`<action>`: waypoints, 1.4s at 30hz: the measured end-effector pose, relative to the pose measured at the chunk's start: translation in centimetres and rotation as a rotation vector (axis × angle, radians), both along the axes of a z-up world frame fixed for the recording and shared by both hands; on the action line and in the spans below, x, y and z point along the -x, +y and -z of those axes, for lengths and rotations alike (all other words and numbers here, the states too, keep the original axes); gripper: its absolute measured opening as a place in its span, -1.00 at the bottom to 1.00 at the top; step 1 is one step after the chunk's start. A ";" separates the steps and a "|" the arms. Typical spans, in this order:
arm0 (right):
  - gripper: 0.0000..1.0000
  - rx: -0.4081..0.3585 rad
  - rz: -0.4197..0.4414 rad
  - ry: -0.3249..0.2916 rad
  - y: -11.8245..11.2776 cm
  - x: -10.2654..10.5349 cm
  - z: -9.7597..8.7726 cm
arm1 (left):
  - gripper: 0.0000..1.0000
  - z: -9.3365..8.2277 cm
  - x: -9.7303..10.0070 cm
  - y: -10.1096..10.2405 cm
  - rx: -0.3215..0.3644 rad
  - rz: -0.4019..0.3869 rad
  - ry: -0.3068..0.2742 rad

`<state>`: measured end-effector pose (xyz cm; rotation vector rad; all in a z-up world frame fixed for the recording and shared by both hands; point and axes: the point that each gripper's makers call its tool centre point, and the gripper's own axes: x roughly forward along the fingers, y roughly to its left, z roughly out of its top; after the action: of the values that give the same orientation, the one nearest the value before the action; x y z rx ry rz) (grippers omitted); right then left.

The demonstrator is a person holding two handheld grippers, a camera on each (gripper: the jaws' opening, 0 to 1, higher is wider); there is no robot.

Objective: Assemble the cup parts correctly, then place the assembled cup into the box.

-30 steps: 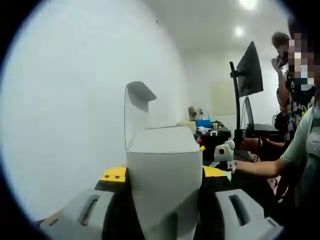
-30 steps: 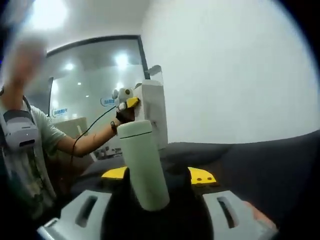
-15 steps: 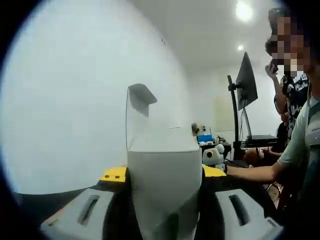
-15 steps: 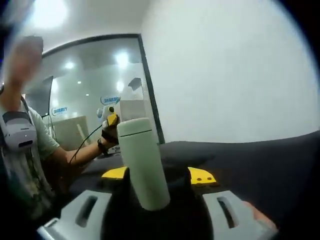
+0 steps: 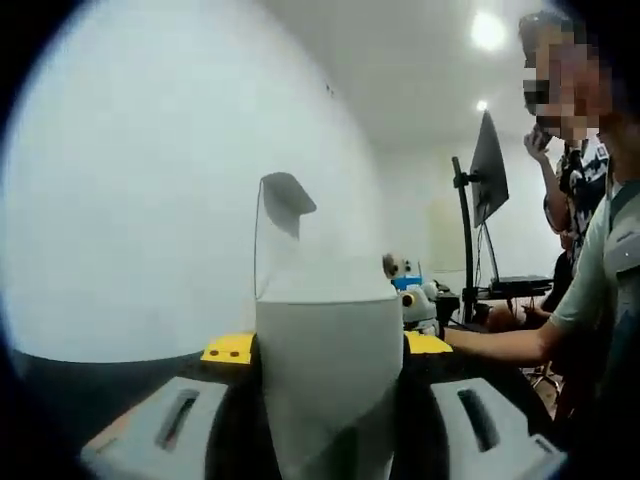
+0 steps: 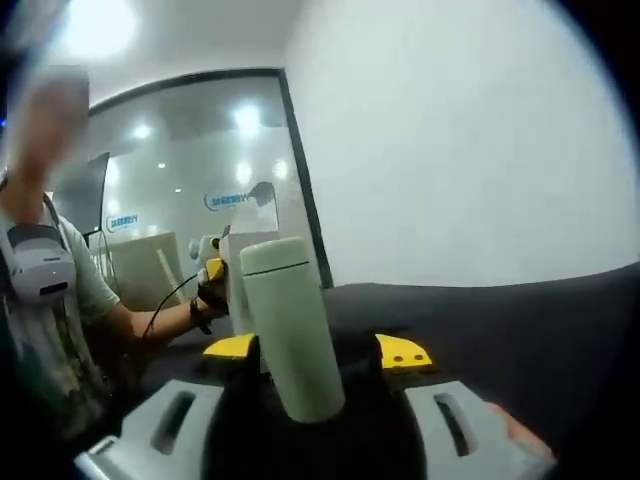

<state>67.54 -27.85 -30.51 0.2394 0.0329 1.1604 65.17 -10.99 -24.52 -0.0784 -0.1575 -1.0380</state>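
Note:
My left gripper (image 5: 328, 346) is shut on a white carton box (image 5: 325, 390) that stands upright between its yellow-tipped jaws, a translucent flap with a grey tab (image 5: 285, 200) raised above it. My right gripper (image 6: 316, 352) is shut on a pale, lidded cylindrical cup (image 6: 290, 335), upright and leaning slightly. In the right gripper view, the left gripper (image 6: 212, 272) and its box (image 6: 236, 290) sit just behind and left of the cup, partly hidden by it. The right gripper (image 5: 418, 303) peeks out beside the box in the left gripper view.
A dark table top (image 6: 520, 320) runs below a plain white wall (image 6: 480, 140). A monitor on a stand (image 5: 487, 170) and desk clutter lie beyond. The person's forearm (image 5: 500, 342) reaches in, another person (image 5: 575, 190) stands behind, and a glass partition (image 6: 170, 190) shows ceiling lights.
In the right gripper view the left gripper and its box have slid left and lower, ending behind the cup. In the left gripper view the right gripper has come nearer the box.

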 end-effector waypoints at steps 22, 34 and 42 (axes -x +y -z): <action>-0.02 0.035 0.018 -0.059 1.1 0.3 -0.3 | 0.27 1.6 0.4 2.0 -0.002 0.010 0.014; 0.08 0.050 0.105 -0.223 -1.2 1.7 -6.7 | 0.33 0.6 1.4 3.8 -0.087 -0.043 0.018; -0.11 0.081 0.265 -0.320 1.3 5.1 -14.3 | -0.06 -4.4 2.5 7.4 -0.064 -0.239 0.019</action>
<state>62.47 -26.55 -16.21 -0.0163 -0.2276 0.9194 62.64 -3.56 -20.14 -0.0106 -0.1129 -0.8033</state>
